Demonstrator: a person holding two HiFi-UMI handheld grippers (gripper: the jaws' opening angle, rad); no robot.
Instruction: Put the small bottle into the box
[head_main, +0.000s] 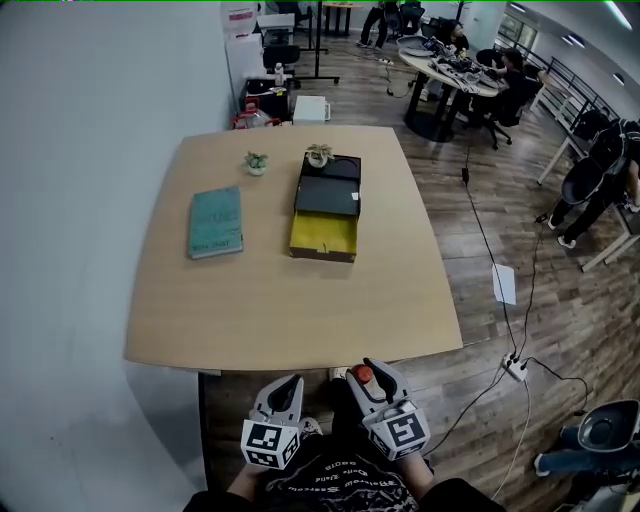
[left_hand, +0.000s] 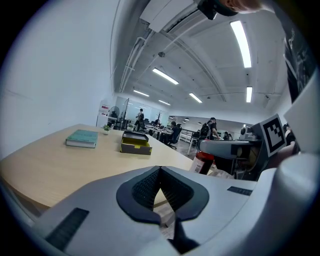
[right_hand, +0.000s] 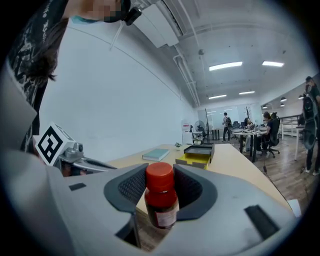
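A small dark bottle (right_hand: 161, 197) with a red cap sits upright between the jaws of my right gripper (right_hand: 161, 192), which is shut on it. In the head view that bottle (head_main: 362, 376) shows at the tip of the right gripper (head_main: 368, 378), just below the table's near edge. My left gripper (head_main: 286, 392) is beside it, jaws shut with nothing between them (left_hand: 161, 192). The bottle (left_hand: 203, 162) also shows in the left gripper view. The box (head_main: 326, 207), black with a yellow open drawer, lies toward the far side of the table.
On the wooden table (head_main: 280, 300) lie a teal book (head_main: 216, 221) left of the box and two small potted plants (head_main: 256, 162) (head_main: 318, 155) at the back. Cables and a power strip (head_main: 514, 366) lie on the floor to the right. People sit at desks far behind.
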